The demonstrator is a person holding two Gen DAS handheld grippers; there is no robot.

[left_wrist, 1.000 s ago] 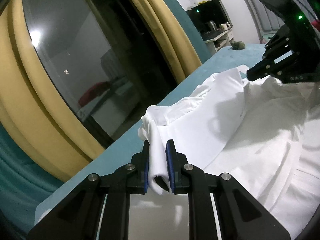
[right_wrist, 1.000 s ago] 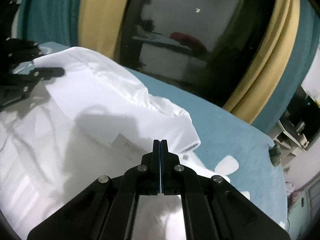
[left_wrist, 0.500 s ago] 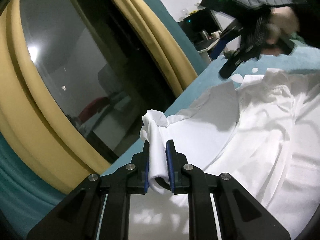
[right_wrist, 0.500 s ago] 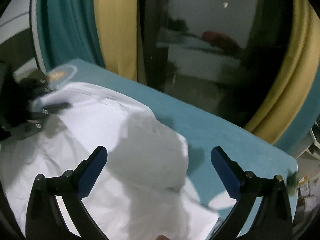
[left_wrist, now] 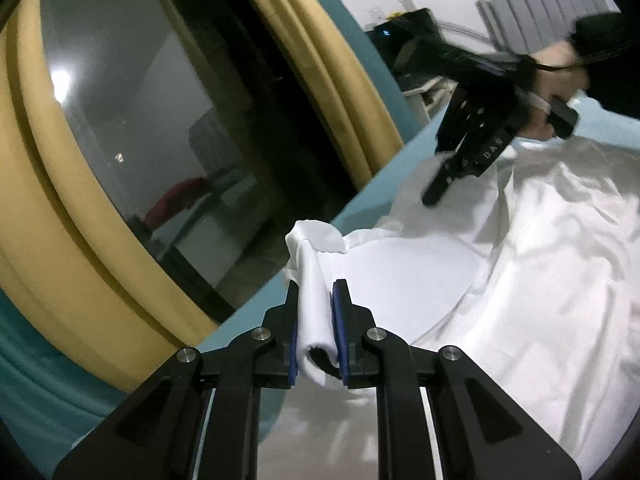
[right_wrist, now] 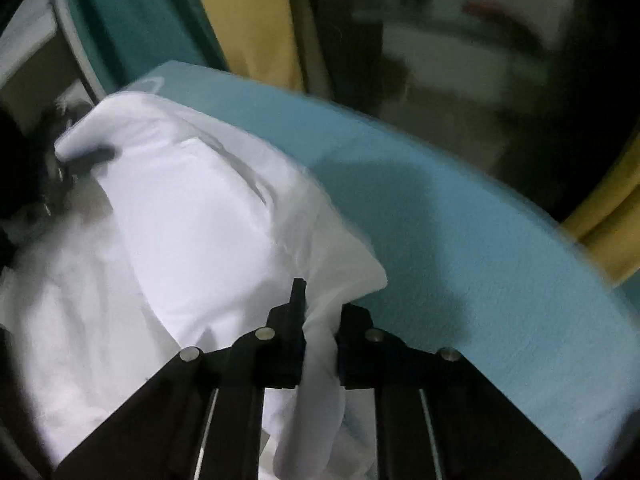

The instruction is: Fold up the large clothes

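A teal bed cover (right_wrist: 460, 216) carries the white garment (left_wrist: 540, 280), spread rumpled. The left gripper (left_wrist: 316, 320) pinches a bunched edge of it; the right gripper (right_wrist: 318, 320) clamps another fold nearby.

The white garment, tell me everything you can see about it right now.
The white garment is a large, thin, wrinkled piece of cloth, spread loosely over the teal surface. The left gripper has a bunched edge pinched in its jaws; the right gripper is shut on another fold. Between them one layer lies partly folded over.
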